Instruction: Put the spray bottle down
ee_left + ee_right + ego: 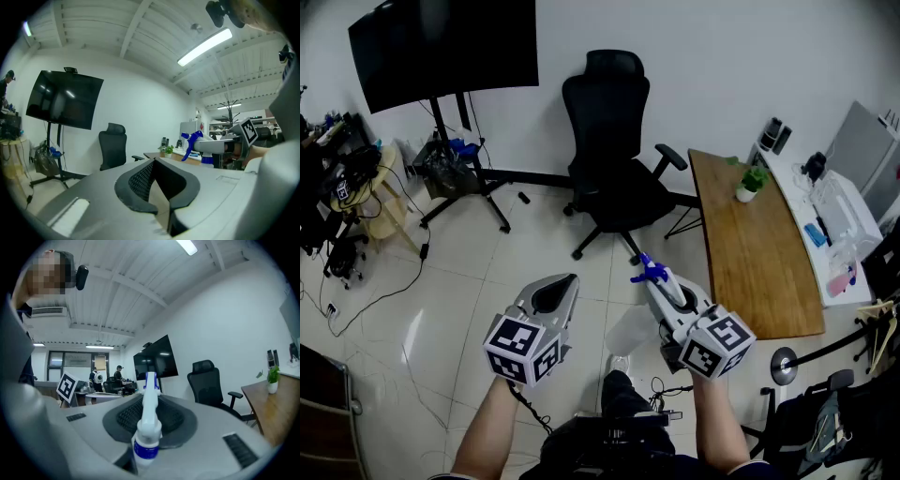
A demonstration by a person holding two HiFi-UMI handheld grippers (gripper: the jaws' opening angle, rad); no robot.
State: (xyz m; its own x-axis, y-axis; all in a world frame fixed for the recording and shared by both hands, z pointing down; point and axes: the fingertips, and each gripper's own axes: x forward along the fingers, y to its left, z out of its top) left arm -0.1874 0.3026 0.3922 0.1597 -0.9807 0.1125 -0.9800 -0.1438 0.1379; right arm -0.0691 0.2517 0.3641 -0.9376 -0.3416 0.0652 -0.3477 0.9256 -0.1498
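- Right tongs (667,292) are clamped on the spray bottle (147,427) at its neck, jaws pressing in from both sides.
- Bottle's up in the air over the floor (469,309), near the desk (759,262) but not touching it. Nozzle points fwd, away from me.
- Bottle: white plastic head, blue trigger & tip, blue collar round the neck. In head view a see-through body hangs under the tongs. Any print on it is too small for me to read.
- Left tongs (556,295) are closed, tips together, nothing in them. They hover just left of the right ones.
- Pads (124,416) are dark w/ a fine mesh texture. The shells round them are smooth grey plastic, rounded.
- Marker cubes (523,349): black-&-white square patterns, one cube per tool. That's the only marking I can make out.
- Desk has a warm wood top, long, w/ rounded corners. Small green plant (751,180) in a white pot sits at its far end.
- Black office chair (614,141) w/ headrest & armrests stands beyond. Big dark screen (441,47) on a stand, far left.
- Floor is glossy pale tile, w/ cables trailing on the left.
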